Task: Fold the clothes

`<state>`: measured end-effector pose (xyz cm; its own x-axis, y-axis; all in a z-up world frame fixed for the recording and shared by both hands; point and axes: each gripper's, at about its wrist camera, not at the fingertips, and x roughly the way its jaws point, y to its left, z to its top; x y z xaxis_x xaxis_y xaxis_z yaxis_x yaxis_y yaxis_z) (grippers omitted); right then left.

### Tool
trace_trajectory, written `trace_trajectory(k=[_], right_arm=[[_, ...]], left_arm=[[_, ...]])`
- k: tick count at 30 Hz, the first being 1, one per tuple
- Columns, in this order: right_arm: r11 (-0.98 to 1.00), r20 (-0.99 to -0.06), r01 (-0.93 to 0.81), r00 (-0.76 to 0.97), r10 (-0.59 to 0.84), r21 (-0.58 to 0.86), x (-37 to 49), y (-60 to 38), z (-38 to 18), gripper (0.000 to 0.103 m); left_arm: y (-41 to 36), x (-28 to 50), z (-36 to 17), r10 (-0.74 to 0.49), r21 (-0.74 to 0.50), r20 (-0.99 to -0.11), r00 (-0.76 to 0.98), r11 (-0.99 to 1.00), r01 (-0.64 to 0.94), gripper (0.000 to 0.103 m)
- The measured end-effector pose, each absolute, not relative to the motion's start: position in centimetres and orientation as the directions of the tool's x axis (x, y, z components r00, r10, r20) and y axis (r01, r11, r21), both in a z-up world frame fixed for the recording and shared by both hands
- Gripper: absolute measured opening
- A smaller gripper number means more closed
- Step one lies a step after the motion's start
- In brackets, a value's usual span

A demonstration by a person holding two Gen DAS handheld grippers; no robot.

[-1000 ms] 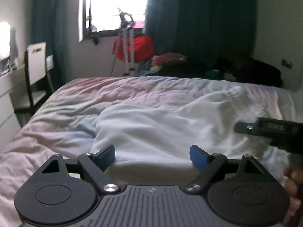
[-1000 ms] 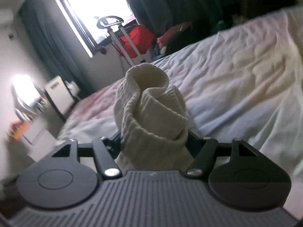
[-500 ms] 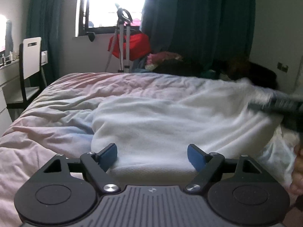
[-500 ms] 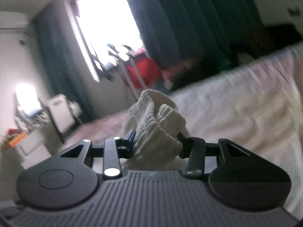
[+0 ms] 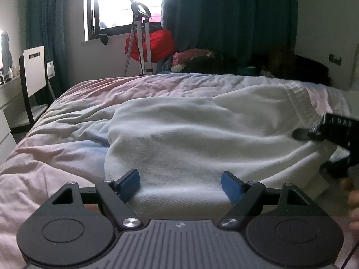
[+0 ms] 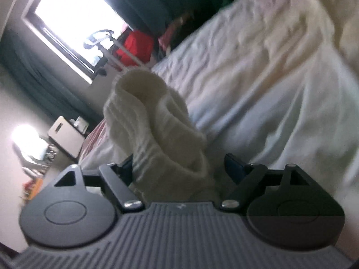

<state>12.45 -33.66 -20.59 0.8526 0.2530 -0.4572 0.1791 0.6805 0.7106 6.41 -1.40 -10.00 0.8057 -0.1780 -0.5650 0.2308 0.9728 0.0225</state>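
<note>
Left wrist view: the left gripper (image 5: pixel 180 185) sits low in the middle of the frame, its 2 blue pads (image 5: pixel 129 185) spread wide and pressing on nothing. Between and beyond them lies the near edge of a white garment (image 5: pixel 197 132), which is spread over the bed (image 5: pixel 74 121) and fills the centre and right of the picture. Its ribbed hem runs along the upper right. At the right edge the right gripper (image 5: pixel 318 132) comes in as a dark shape with one finger tip resting on or just above the garment; which, I cannot tell. A blurred hand (image 5: pixel 353 204) shows at the lower right edge. Behind the bed, a bright window (image 5: pixel 125 0) is at the upper left, dark green curtains (image 5: pixel 226 18) at upper centre, a red bag (image 5: pixel 154 43) on a metal stand below the window, and a white chair (image 5: pixel 33 71) at the left edge.

Right wrist view: the picture is tilted and blurred. The right gripper (image 6: pixel 179 168) has just been opening; its jaws now stand apart. A bunched, ribbed fold of the white garment (image 6: pixel 154 134) stands up between them, leaning against the left pad, while the right pad (image 6: pixel 233 164) is clear of the cloth. So the grasp is released with the fold between the jaws. The rest of the garment and the bed stretch away across the right half of the frame, with the window at the upper left.
</note>
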Motion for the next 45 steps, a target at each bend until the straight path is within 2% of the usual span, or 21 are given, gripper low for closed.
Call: trace_trajectory(k=[4, 8, 13, 15, 16, 18, 21, 23, 26, 30, 33, 35, 37, 42, 44, 45], right_arm=[[0.638, -0.413, 0.136, 0.857, 0.309, 0.758, 12.6, -34.0, -21.9, 0.089], [0.630, -0.380, 0.054, 0.837, 0.395, 0.774, 12.7, -33.1, -21.3, 0.090], [0.678, -0.313, -0.046, 0.863, 0.397, 0.734, 11.5, -31.5, -19.0, 0.090], [0.675, -0.318, -0.037, 0.863, 0.393, 0.737, 11.7, -31.6, -19.1, 0.089], [0.686, -0.342, -0.018, 0.858, 0.385, 0.728, 11.9, -31.6, -19.4, 0.085], [0.729, -0.414, 0.033, 0.840, 0.349, 0.683, 12.2, -31.4, -20.0, 0.073], [0.748, -0.428, 0.049, 0.844, 0.323, 0.662, 12.0, -31.4, -19.7, 0.066], [0.765, -0.429, 0.055, 0.853, 0.298, 0.641, 11.7, -31.2, -19.1, 0.058], [0.788, -0.422, 0.060, 0.868, 0.263, 0.613, 11.3, -30.9, -18.5, 0.047], [0.787, -0.398, 0.060, 0.885, 0.242, 0.613, 11.0, -30.8, -18.3, 0.043], [0.785, -0.392, 0.063, 0.889, 0.237, 0.617, 11.2, -30.8, -18.4, 0.042], [0.786, -0.392, 0.065, 0.890, 0.233, 0.615, 11.2, -30.6, -18.4, 0.042], [0.788, -0.395, 0.070, 0.890, 0.227, 0.611, 11.4, -30.4, -18.3, 0.042], [0.797, -0.377, 0.055, 0.899, 0.223, 0.602, 11.2, -30.1, -17.5, 0.042], [0.797, -0.359, 0.041, 0.906, 0.225, 0.603, 11.0, -30.0, -17.0, 0.041], [0.795, -0.346, 0.032, 0.910, 0.227, 0.606, 10.8, -30.0, -16.7, 0.039]], left_arm=[[-0.5, 6.5, -9.9, -0.201, -0.044, -0.563, 0.801, 0.976, 0.214, 0.082], [-0.4, 6.4, -9.8, -0.194, -0.050, -0.566, 0.801, 0.978, 0.202, 0.082], [0.1, 6.4, -9.5, -0.202, -0.090, -0.554, 0.807, 0.979, 0.184, 0.083], [0.6, 6.3, -9.3, -0.222, -0.135, -0.539, 0.813, 0.975, 0.176, 0.083], [1.3, 6.2, -8.9, -0.246, -0.190, -0.523, 0.816, 0.967, 0.170, 0.083], [2.7, 6.1, -8.3, -0.288, -0.300, -0.488, 0.824, 0.942, 0.152, 0.084], [5.4, 6.0, -7.5, -0.280, -0.421, -0.441, 0.853, 0.904, 0.079, 0.089], [6.8, 6.5, -7.6, -0.252, -0.451, -0.454, 0.855, 0.892, 0.023, 0.096], [7.9, 7.7, -9.3, -0.256, -0.501, -0.521, 0.814, 0.864, -0.049, 0.096], [8.8, 9.2, -11.5, -0.335, -0.585, -0.589, 0.735, 0.804, -0.103, 0.095], [8.9, 9.5, -12.4, -0.376, -0.618, -0.595, 0.711, 0.779, -0.105, 0.092], [8.9, 9.6, -12.9, -0.431, -0.658, -0.582, 0.690, 0.748, -0.087, 0.082], [9.3, 9.4, -13.3, -0.452, -0.680, -0.571, 0.685, 0.728, -0.086, 0.079], [9.9, 8.8, -13.6, -0.452, -0.704, -0.551, 0.702, 0.703, -0.101, 0.057], [9.6, 8.2, -13.0, -0.448, -0.700, -0.524, 0.725, 0.711, -0.067, 0.044], [9.6, 7.9, -12.8, -0.450, -0.707, -0.502, 0.739, 0.706, -0.051, 0.042]])
